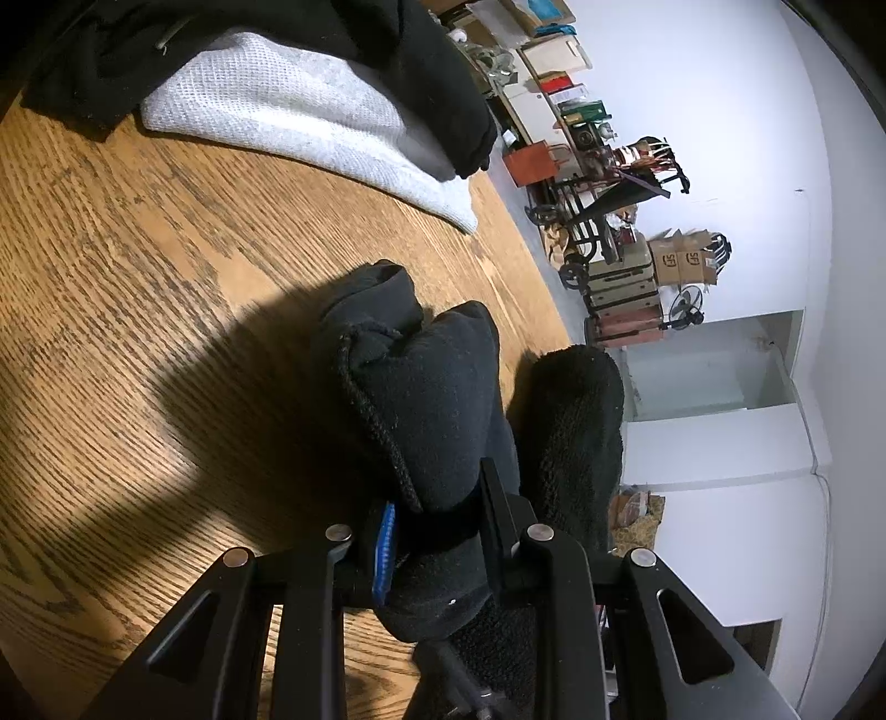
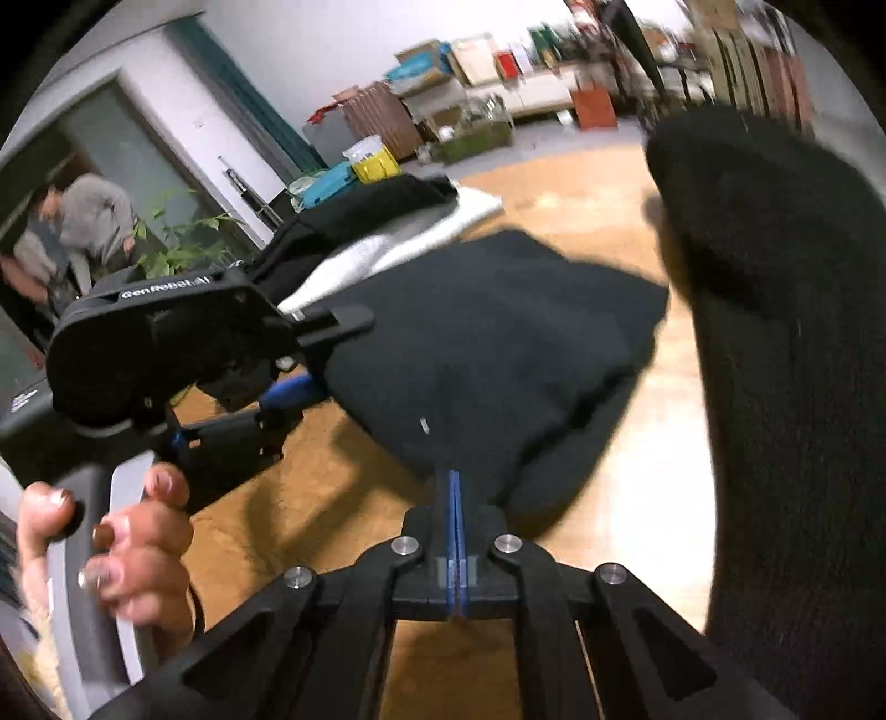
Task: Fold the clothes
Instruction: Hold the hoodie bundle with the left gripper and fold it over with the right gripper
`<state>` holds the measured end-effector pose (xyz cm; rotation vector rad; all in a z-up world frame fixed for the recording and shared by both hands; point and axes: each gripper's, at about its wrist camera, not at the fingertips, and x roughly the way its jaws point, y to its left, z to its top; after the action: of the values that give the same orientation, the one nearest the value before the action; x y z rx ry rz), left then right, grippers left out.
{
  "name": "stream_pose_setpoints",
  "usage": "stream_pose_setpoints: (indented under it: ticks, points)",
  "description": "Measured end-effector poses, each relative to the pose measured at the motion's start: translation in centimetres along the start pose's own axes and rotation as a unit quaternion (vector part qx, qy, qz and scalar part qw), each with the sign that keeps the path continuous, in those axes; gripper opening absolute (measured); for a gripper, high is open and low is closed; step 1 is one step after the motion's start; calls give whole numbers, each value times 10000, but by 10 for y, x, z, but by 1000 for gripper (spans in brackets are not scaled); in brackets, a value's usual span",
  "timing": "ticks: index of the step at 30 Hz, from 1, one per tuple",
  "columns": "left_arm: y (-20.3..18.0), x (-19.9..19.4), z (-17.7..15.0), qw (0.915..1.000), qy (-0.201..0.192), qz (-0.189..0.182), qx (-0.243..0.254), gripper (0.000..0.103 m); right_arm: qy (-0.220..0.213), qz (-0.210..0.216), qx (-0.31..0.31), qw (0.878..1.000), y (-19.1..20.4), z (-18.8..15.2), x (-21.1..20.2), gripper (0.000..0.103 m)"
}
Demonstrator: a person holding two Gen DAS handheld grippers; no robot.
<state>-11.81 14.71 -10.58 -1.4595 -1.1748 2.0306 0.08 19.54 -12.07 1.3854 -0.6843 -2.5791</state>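
A black garment (image 1: 421,387) is bunched over the wooden table (image 1: 138,332). My left gripper (image 1: 437,531) is shut on the bunch, with fabric filling the gap between its blue-padded fingers. A fuzzy black part (image 1: 576,421) lies just to its right. In the right wrist view the same black garment (image 2: 498,354) spreads across the table (image 2: 681,421). My right gripper (image 2: 455,487) is shut, its blue pads pressed together on the garment's near edge. The left gripper (image 2: 332,354) grips the garment's left side, held by a hand (image 2: 127,531). A fuzzy black piece (image 2: 775,332) rises close on the right.
A folded white knit cloth (image 1: 288,111) lies at the table's far side with a black garment (image 1: 277,44) on top of it. Boxes, shelves and clutter (image 1: 626,232) stand along the wall beyond the table. Two people (image 2: 66,221) and a plant (image 2: 177,249) are at the far left.
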Motion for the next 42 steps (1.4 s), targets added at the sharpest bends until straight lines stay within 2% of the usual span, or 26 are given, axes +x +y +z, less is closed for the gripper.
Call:
stream_pose_setpoints:
  ticks: [1,2,6,8,9,13,15,18,19,20,23,28,30,33,34,36,37,39,40,41,42]
  points:
    - [0,0,0,10000,9,-13,1,26,149,100,207,9996,-7,-4,2,33]
    - [-1,-1,0,10000,17,-26,3,26,300,181,432,9985,-14,-7,4,41]
    - [-1,-2,-4,10000,55,-54,6,26,511,362,997,9930,-31,-16,8,43]
    - [-1,-3,-7,10000,76,-60,2,26,405,720,1483,9855,-41,-15,8,61]
    - [-1,-3,-9,10000,68,-48,-12,26,344,937,1765,9792,-46,-15,8,65]
    - [2,-3,-16,10000,15,3,-72,26,44,1587,2971,9416,-67,-16,11,75]
    - [2,-3,-19,10000,-20,41,-74,26,-119,1619,3513,9221,-74,-19,13,77]
    - [-2,-3,-22,9999,-7,135,33,26,-270,1626,4384,8835,-81,-30,23,78]
    - [-1,-3,-20,9999,-4,155,24,26,-292,1681,4523,8754,-81,-32,26,78]
    - [0,-3,-18,9998,0,174,11,26,-313,1725,4548,8732,-81,-31,29,79]
    - [7,-2,-14,9997,106,159,-133,26,-362,1671,4460,8785,-76,-24,29,80]
    - [12,-1,-11,9992,263,230,-173,26,-358,1213,4242,8967,-69,-7,21,83]
    - [9,2,-11,9978,409,521,4,26,-139,945,4202,9024,-74,1,24,84]
    - [5,7,-10,9949,591,800,180,26,269,613,3878,9193,-83,23,32,85]
    - [4,8,-9,9938,652,868,234,26,351,620,3776,9232,-85,29,35,85]
    - [3,9,-8,9934,700,873,240,26,461,818,3741,9226,-90,35,41,85]
    - [2,9,-7,9930,709,905,268,26,525,971,3815,9178,-93,34,45,83]
    - [1,10,-9,9921,737,965,323,26,642,1250,3943,9082,-100,32,52,72]
    - [0,10,-11,9916,755,994,350,25,680,1291,3977,9058,-102,27,56,62]
    - [0,11,-13,9911,766,1019,385,25,701,1222,3978,9066,-102,23,58,54]
    - [-9,5,-18,9916,655,976,546,25,678,1085,3874,9130,-98,24,56,51]
